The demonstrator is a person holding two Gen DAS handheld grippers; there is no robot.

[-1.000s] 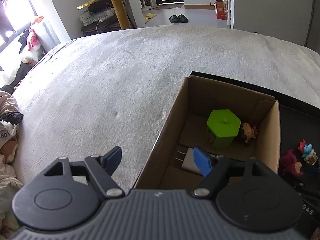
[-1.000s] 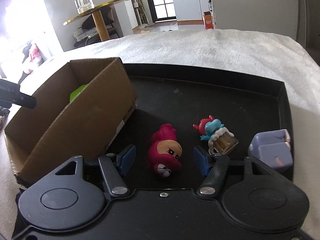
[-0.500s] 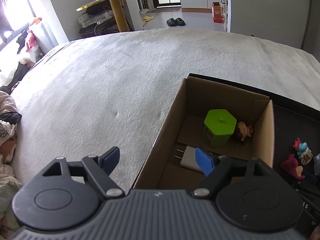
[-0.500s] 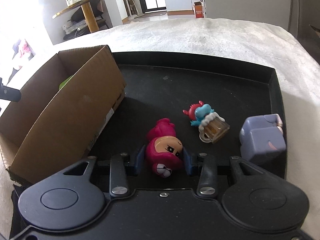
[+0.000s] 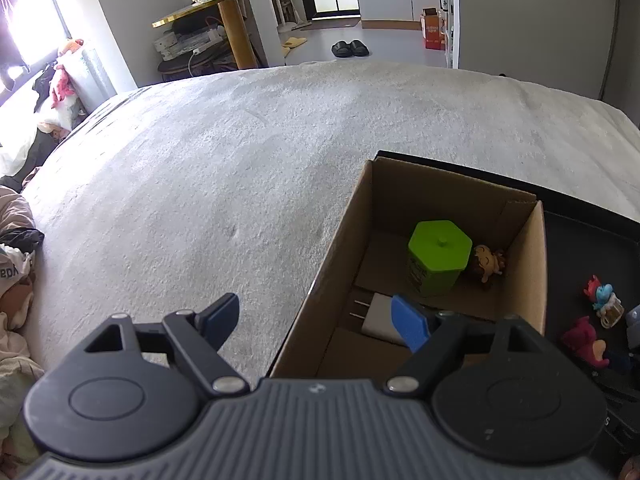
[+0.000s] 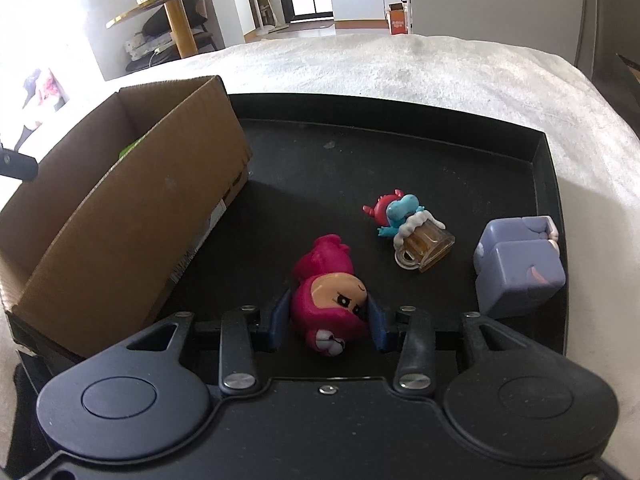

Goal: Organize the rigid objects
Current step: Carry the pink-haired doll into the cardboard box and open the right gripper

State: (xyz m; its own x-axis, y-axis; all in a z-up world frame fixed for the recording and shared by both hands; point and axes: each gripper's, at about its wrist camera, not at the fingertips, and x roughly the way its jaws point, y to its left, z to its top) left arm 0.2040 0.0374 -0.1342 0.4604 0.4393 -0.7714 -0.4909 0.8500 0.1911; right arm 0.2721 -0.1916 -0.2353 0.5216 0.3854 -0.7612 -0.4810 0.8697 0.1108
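The right gripper [image 6: 327,322] has just been closing and is now pinching the pink figurine [image 6: 329,295] by its round head, low on the black tray [image 6: 545,184] beside the cardboard box [image 6: 132,216]. It's looking light, hard and glossy, so that rounded head could be slipping between the pads. The left gripper [image 5: 316,316] is hanging wide and empty over the box edge; only its view is showing the green hexagonal container [image 5: 438,256] inside.
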